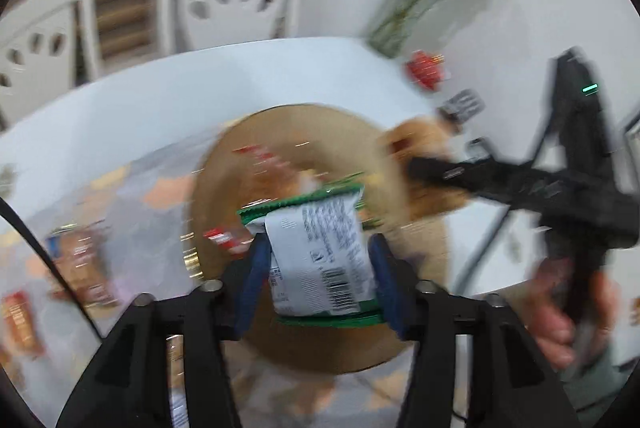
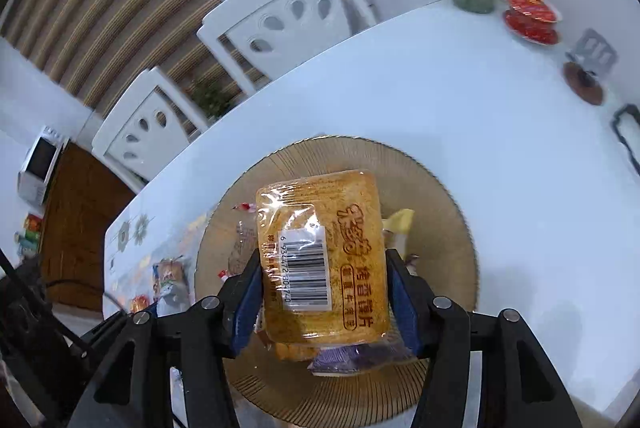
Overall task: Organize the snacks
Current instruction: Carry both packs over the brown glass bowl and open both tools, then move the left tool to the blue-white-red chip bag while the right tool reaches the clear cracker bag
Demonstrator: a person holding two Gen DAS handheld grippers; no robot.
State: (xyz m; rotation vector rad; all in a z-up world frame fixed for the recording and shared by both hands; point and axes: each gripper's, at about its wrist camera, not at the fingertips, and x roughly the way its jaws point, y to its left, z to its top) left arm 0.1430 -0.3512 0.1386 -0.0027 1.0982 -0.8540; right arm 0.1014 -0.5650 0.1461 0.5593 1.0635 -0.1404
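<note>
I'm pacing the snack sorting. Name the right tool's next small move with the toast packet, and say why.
Probably open the right tool and let the toast packet drop: it hangs between the fingers directly over the round plate, where other snacks already lie.

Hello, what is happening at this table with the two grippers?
A person is sorting snacks with two handheld grippers. The left gripper has a green and white packet between its fingers, and the right gripper a golden toast packet. Both hang over the round woven tray, where other snacks already lie.
</note>
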